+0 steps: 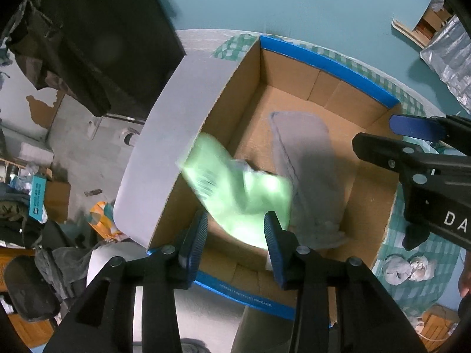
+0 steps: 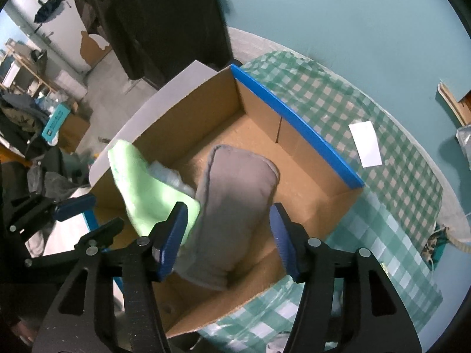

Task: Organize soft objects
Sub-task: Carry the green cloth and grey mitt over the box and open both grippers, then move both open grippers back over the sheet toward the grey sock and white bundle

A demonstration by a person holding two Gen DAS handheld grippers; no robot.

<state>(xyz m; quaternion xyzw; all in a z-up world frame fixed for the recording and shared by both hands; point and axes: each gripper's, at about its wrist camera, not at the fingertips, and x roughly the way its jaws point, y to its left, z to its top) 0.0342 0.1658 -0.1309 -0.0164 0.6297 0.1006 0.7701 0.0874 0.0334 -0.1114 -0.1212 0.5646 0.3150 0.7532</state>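
Observation:
An open cardboard box (image 1: 294, 100) with blue-taped flaps sits on a green checked tablecloth (image 2: 368, 176). Inside lie a grey cushion (image 1: 309, 170) and a light green cloth (image 1: 235, 194), which is motion-blurred. My left gripper (image 1: 235, 235) is open above the box's near edge, with the green cloth between and beyond its fingers; it looks free of the pads. My right gripper (image 2: 229, 235) is open over the grey cushion (image 2: 235, 200), with the green cloth (image 2: 141, 182) to its left. The right gripper also shows in the left wrist view (image 1: 412, 153).
A white paper slip (image 2: 365, 144) lies on the tablecloth beyond the box. A crumpled grey-white cloth (image 1: 406, 267) lies on the cloth right of the box. The box's grey flap (image 1: 176, 135) stands up at its left. Cluttered floor and dark furniture lie to the left.

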